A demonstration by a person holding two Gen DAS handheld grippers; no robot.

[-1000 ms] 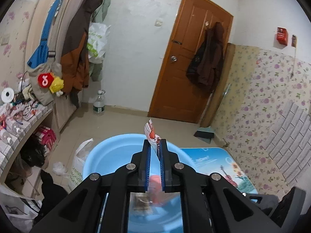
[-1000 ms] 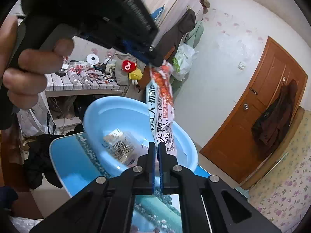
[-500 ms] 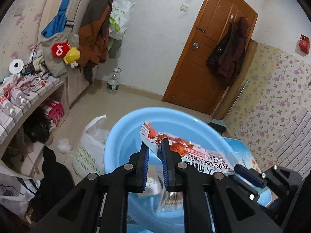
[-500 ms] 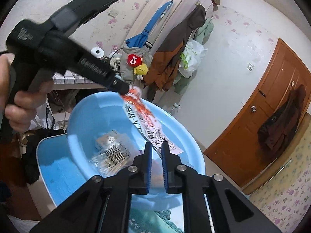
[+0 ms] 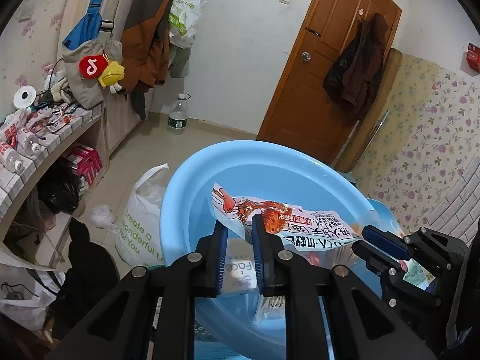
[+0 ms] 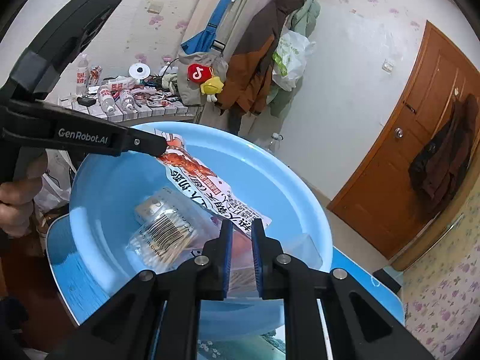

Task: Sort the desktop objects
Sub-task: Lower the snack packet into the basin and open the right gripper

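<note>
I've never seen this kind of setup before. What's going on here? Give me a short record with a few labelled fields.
Setting: blue basin on a small blue table
Held item: snack packet, stretched over the basin
Left gripper: jaws just opening, one end of the packet between them
Right gripper: jaws just opening, other end between them
Already in basin: pack of cotton swabs
Likely next: packet drops into the basin

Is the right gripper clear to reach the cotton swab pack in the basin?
Probably not directly: the snack packet stretches between both grippers above the swab pack, partly covering the approach.
</note>
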